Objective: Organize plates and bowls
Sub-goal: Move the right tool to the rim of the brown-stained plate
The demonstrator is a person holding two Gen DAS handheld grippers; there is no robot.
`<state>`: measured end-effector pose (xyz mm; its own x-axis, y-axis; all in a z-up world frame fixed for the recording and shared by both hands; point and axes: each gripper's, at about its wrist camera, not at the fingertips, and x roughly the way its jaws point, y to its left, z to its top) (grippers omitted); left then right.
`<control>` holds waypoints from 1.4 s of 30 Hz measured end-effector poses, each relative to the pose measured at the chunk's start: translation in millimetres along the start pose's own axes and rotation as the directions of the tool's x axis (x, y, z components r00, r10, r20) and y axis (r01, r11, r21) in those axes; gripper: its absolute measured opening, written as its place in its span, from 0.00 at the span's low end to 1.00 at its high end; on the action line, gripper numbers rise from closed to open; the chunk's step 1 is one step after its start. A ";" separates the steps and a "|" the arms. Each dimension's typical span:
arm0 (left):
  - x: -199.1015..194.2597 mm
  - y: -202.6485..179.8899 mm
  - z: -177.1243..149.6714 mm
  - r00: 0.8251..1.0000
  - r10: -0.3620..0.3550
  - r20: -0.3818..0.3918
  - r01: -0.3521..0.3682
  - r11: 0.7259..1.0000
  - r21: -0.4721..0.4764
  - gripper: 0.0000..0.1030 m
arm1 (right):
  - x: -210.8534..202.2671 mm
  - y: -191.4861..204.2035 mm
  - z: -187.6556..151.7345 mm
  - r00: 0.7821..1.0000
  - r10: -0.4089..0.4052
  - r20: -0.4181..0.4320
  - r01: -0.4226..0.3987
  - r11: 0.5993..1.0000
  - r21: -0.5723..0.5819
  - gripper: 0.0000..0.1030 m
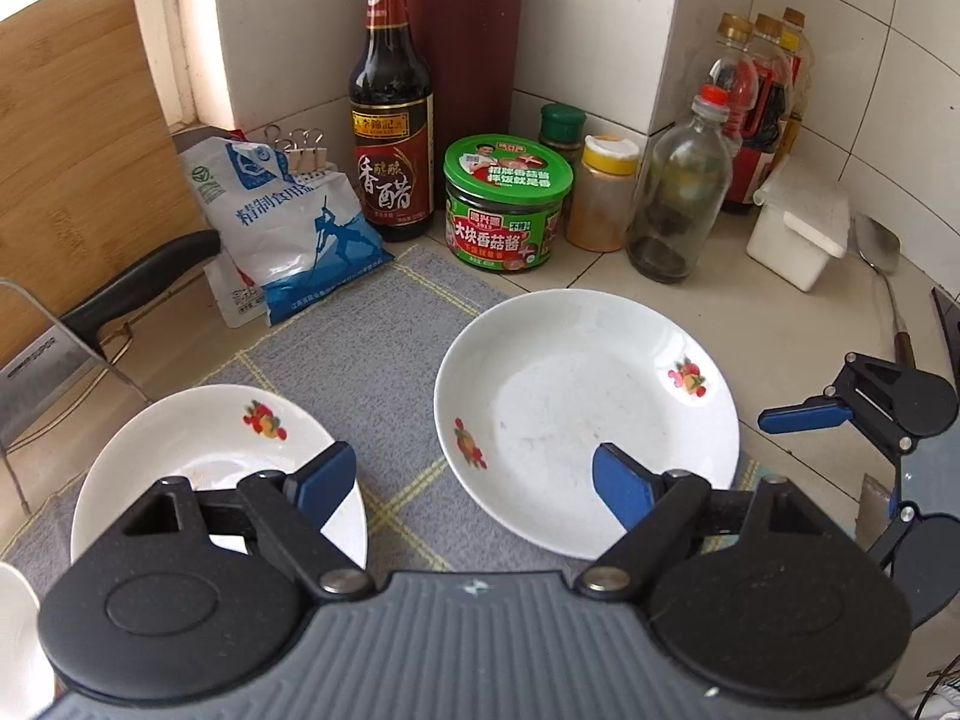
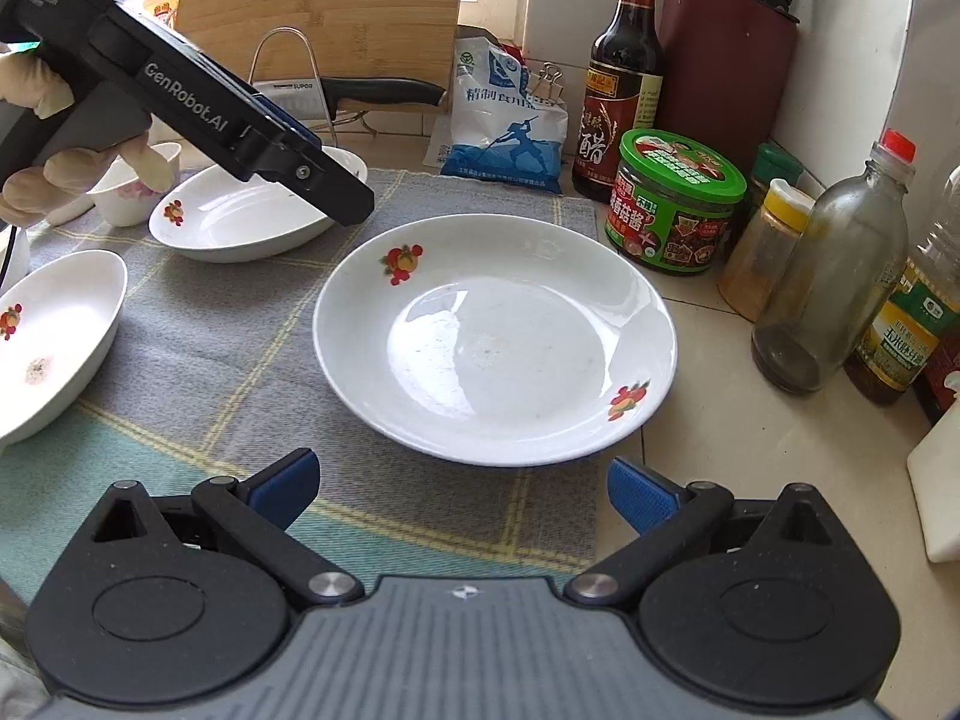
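A large white plate [image 1: 585,420] with fruit prints lies on the grey mat; it also shows in the right wrist view [image 2: 495,336]. A smaller white dish [image 1: 198,450] lies to its left, and shows in the right wrist view [image 2: 240,219]. Another white dish [image 2: 54,342] sits at the left edge. My left gripper [image 1: 471,483] is open and empty, above the mat between the dish and the plate; its body [image 2: 240,120] hovers over the dish. My right gripper [image 2: 462,492] is open and empty, just short of the plate's near rim; it also shows in the left wrist view [image 1: 834,414].
Behind the plate stand a green-lidded jar [image 2: 678,204], a vinegar bottle [image 2: 624,78], a salt bag [image 2: 510,120], spice jars [image 2: 768,246], a glass bottle [image 2: 834,276] and a knife block [image 2: 726,60]. A cleaver [image 1: 90,324] rests in a rack by a cutting board [image 1: 72,150]. Small white cups [image 2: 129,192] sit far left.
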<state>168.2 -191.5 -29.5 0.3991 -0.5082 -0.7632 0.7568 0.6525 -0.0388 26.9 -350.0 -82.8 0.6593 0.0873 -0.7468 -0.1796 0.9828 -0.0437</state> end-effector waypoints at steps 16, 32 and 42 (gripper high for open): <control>-122.1 2.7 -122.2 0.990 0.109 0.091 -0.100 0.990 -0.096 0.84 | -19.0 98.0 10.3 0.998 0.055 0.009 -0.054 0.997 -0.056 1.00; -167.9 14.4 -225.5 0.984 0.176 0.037 -0.170 0.978 -0.124 0.89 | -15.5 162.8 14.0 0.993 0.117 0.017 -0.117 0.993 -0.022 1.00; -142.4 15.9 -267.7 0.978 0.204 -0.035 -0.206 0.977 -0.062 0.89 | -1.0 194.0 14.0 0.981 0.186 -0.051 -0.188 0.982 -0.033 1.00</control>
<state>-15.2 41.7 -94.1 0.5265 -0.3441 -0.7774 0.6249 0.7766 0.0794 1.6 -157.1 -81.2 0.5760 0.2600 -0.7750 -0.3243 0.9429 0.0753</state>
